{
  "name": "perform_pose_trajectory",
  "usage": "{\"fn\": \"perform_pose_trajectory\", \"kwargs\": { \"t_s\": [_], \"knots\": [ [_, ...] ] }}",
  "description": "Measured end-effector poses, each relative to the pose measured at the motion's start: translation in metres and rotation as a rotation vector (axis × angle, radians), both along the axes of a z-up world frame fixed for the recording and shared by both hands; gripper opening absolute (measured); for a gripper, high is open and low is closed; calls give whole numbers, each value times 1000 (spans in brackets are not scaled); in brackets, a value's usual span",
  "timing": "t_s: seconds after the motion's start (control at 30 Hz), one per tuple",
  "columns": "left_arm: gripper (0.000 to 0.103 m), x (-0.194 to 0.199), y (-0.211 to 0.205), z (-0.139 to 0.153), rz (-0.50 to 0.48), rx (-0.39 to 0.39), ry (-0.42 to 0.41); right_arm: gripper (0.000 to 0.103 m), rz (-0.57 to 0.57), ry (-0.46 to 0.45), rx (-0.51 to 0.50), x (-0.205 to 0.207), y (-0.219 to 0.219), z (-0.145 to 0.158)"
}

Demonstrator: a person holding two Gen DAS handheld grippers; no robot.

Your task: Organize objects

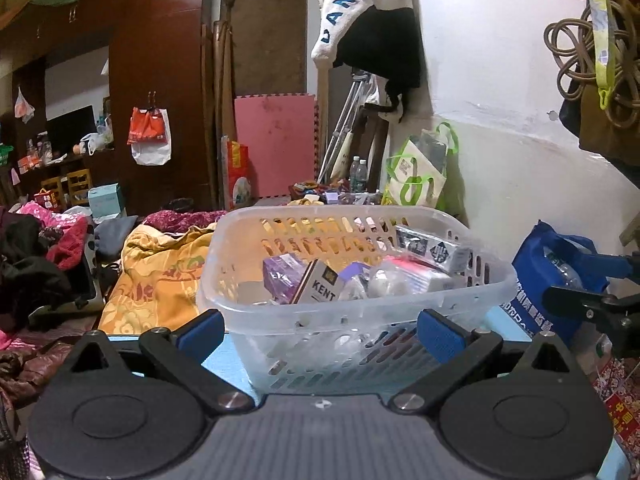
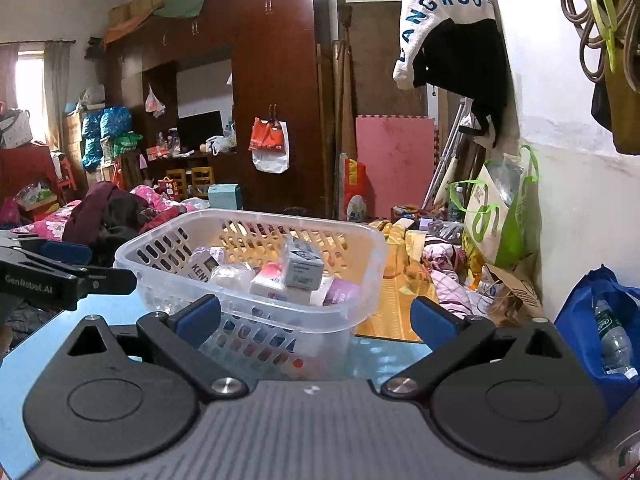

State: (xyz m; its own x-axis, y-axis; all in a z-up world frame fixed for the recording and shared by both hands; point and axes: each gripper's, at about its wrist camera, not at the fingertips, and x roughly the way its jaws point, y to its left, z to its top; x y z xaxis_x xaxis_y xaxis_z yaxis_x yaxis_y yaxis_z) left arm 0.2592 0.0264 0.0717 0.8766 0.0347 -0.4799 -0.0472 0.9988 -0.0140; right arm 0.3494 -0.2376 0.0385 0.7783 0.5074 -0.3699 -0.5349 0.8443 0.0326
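A clear plastic basket (image 1: 400, 308) with slotted walls stands on a light blue tabletop (image 1: 224, 356). It holds several small boxes and packets, among them a KENT box (image 1: 320, 286) and a grey box (image 1: 436, 248). My left gripper (image 1: 322, 332) is open and empty, its blue pads either side of the basket's near wall. My right gripper (image 2: 316, 316) is open and empty just in front of the basket (image 2: 260, 312), with the grey box (image 2: 304, 268) on top of the pile. Each gripper shows at the edge of the other's view.
A blue bag (image 2: 600, 328) with a water bottle stands right of the table. A green and white tote (image 2: 500, 216) leans on the wall. Behind the basket lies a bed with an orange quilt (image 1: 160, 276) and heaped clothes (image 1: 44, 256). A jacket (image 2: 448, 36) hangs overhead.
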Motion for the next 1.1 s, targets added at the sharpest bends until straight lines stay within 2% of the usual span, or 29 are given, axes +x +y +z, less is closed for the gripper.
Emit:
{"fn": "perform_pose_trajectory", "kwargs": {
  "t_s": [1.1],
  "knots": [
    [103, -9, -12, 2, -26, 17, -31, 103, 15, -38, 0, -12, 1, -1]
  ]
}}
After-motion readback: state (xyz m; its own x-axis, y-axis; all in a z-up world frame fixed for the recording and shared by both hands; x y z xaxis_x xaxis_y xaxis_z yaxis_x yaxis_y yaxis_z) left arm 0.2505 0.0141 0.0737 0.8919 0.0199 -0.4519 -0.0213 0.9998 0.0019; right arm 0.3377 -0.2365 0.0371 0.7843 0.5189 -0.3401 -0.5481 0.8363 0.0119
